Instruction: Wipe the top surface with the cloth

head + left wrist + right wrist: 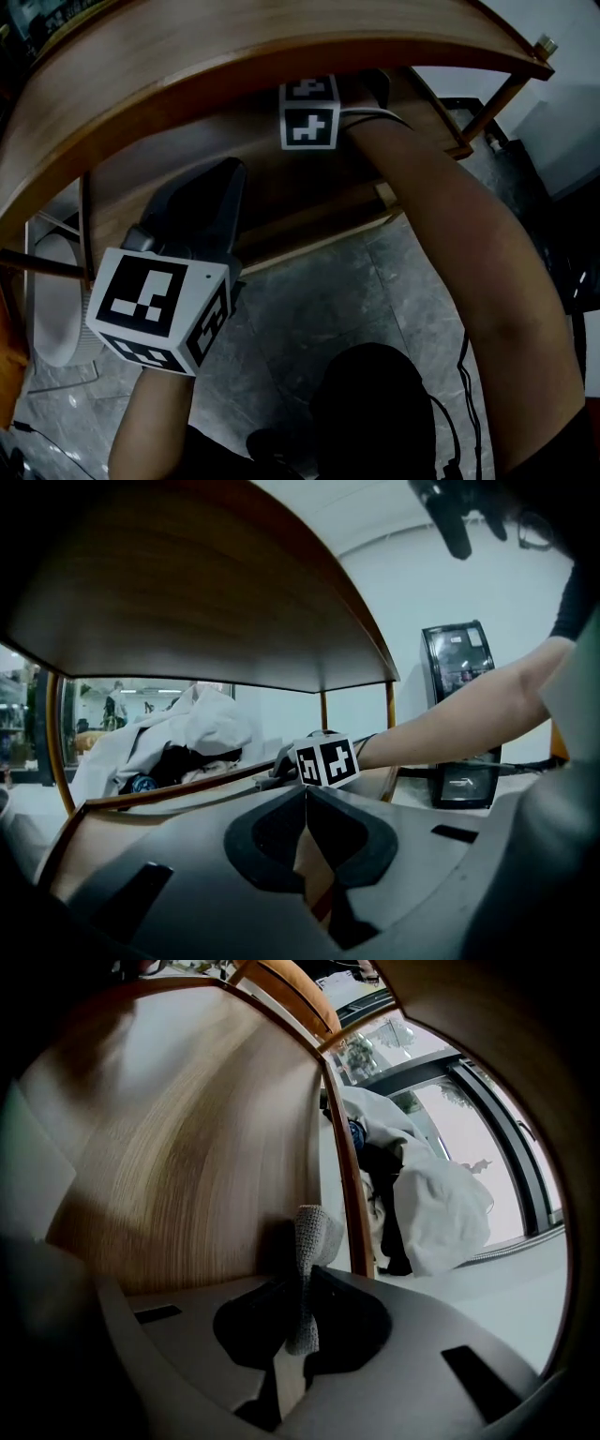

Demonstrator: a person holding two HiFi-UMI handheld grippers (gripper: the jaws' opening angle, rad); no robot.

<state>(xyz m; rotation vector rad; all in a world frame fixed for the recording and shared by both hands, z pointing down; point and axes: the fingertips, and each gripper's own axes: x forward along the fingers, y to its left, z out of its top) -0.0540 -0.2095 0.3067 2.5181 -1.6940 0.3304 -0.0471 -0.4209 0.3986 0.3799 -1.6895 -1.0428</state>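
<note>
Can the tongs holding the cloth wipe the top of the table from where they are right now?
Probably not. The right tongs, shut on the grey knitted cloth, are underneath the curved wooden tabletop, so the board itself blocks them. They would need to come out and go up over it.

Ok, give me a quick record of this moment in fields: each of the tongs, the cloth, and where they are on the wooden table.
left tongs: shut, empty, at the table's near side
right tongs: shut on grey cloth, under the top board
grey cloth: pinched, sticking up past the tips
top board: curved wood, cloth not on its upper face
lower shelf: wood, right tongs above it
cloth touching wood: cannot tell
beyond table: white fabric pile
</note>
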